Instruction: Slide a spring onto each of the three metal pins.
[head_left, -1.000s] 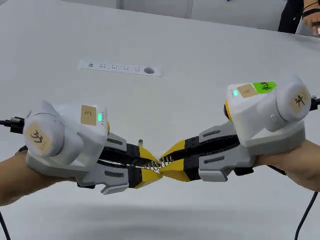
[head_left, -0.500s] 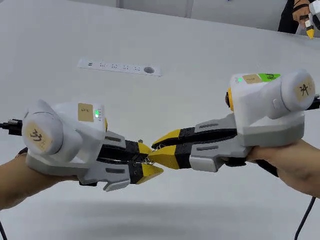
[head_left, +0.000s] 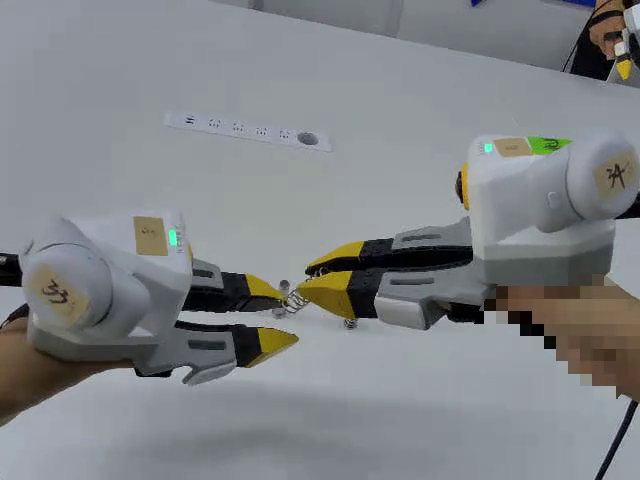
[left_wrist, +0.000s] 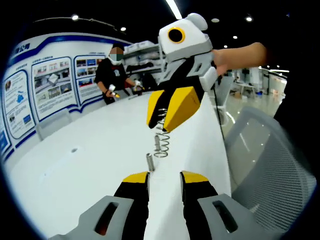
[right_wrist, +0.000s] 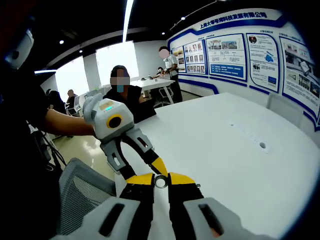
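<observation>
Pulling the left gripper (head_left: 287, 317) back from the metal pin (left_wrist: 149, 161), jaws now spread, right gripper (head_left: 306, 281) pinching the spring (left_wrist: 161, 134) just beside it, probably needing centring over its tip next.

The spring (head_left: 294, 301) in the right gripper (head_left: 312, 280) is bright, glinting metal wire; the pin (left_wrist: 149, 161) just ahead of the left gripper (head_left: 287, 316) is duller grey metal; both shells are smooth white plastic, tips matt yellow; the table (head_left: 400, 150) beneath is smooth, matt white.
</observation>
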